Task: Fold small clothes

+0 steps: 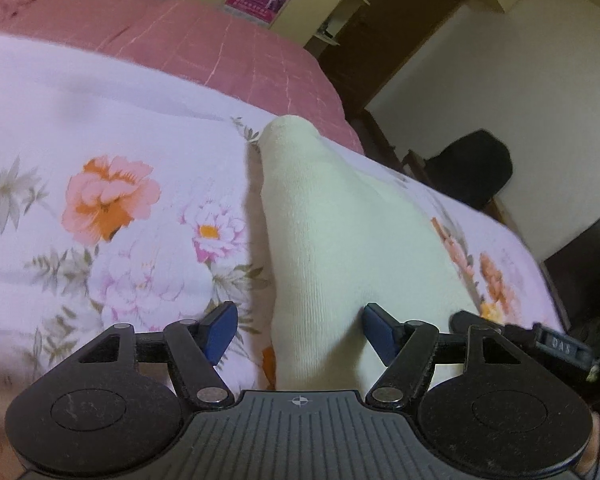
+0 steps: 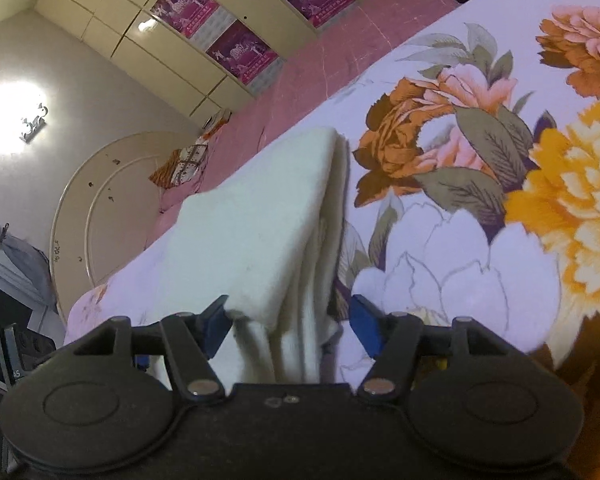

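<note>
A cream knitted garment (image 1: 324,240) lies on the floral bedsheet (image 1: 120,200), stretching away from my left gripper (image 1: 300,330). The left fingers (image 1: 220,328) stand wide apart, with the near end of the cloth between them but not pinched. In the right wrist view the same cream garment (image 2: 260,220) is folded in layers. It runs between the spread blue pads (image 2: 364,326) of my right gripper (image 2: 288,326). The pads stand apart on either side of its near edge. The other gripper shows at the right edge of the left wrist view (image 1: 560,344).
A pink quilt (image 1: 200,40) lies across the far side of the bed. A dark chair (image 1: 472,168) stands beyond the bed's right edge. Cupboards with purple posters (image 2: 236,52) line the wall. A round headboard (image 2: 112,208) is at the left.
</note>
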`<state>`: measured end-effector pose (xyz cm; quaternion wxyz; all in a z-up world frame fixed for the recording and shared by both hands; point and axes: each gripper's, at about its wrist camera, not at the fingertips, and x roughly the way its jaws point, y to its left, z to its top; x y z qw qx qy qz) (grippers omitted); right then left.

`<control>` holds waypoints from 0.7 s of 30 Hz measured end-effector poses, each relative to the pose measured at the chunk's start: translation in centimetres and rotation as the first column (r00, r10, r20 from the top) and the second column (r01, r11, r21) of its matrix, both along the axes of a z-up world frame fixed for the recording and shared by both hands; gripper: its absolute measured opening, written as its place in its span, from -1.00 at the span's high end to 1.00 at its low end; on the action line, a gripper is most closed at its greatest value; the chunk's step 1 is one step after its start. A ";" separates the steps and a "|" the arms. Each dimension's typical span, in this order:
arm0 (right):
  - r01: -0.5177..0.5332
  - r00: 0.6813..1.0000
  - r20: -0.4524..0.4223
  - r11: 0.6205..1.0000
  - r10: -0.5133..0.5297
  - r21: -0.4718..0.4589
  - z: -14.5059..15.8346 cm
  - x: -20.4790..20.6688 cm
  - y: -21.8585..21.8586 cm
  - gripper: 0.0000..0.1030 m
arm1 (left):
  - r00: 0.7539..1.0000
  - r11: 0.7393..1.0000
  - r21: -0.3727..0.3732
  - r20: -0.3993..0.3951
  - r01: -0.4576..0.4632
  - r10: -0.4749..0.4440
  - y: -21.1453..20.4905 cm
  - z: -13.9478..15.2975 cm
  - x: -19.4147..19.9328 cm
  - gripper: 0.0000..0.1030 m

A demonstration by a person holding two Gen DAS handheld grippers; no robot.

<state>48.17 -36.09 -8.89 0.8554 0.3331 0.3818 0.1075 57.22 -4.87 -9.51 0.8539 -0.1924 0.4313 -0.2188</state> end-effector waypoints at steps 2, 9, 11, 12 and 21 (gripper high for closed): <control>-0.005 1.000 0.005 0.999 0.006 -0.037 0.1 0.3 0.2 -0.08 | 1.000 1.000 0.024 0.010 0.008 -0.008 -0.7 0.3 0.4 -0.36; -0.027 1.000 -0.002 0.999 0.027 -0.036 0.9 0.2 -0.3 -0.17 | 1.000 0.999 0.019 0.011 0.025 -0.026 -0.5 0.5 0.7 -0.36; -0.033 0.999 -0.007 0.999 0.033 -0.021 0.5 0.4 -0.5 -0.19 | 1.000 1.000 0.018 0.012 0.026 -0.026 -0.3 0.6 0.9 -0.36; -0.036 0.999 -0.005 0.999 0.036 -0.015 0.4 0.4 -0.5 -0.26 | 1.000 0.999 0.017 0.012 0.027 -0.027 -0.2 0.6 0.9 -0.36; -0.101 0.995 0.008 0.994 0.102 -0.027 0.5 1.5 0.1 -0.14 | 0.999 0.999 0.001 0.008 0.054 -0.054 0.0 0.5 1.5 -0.12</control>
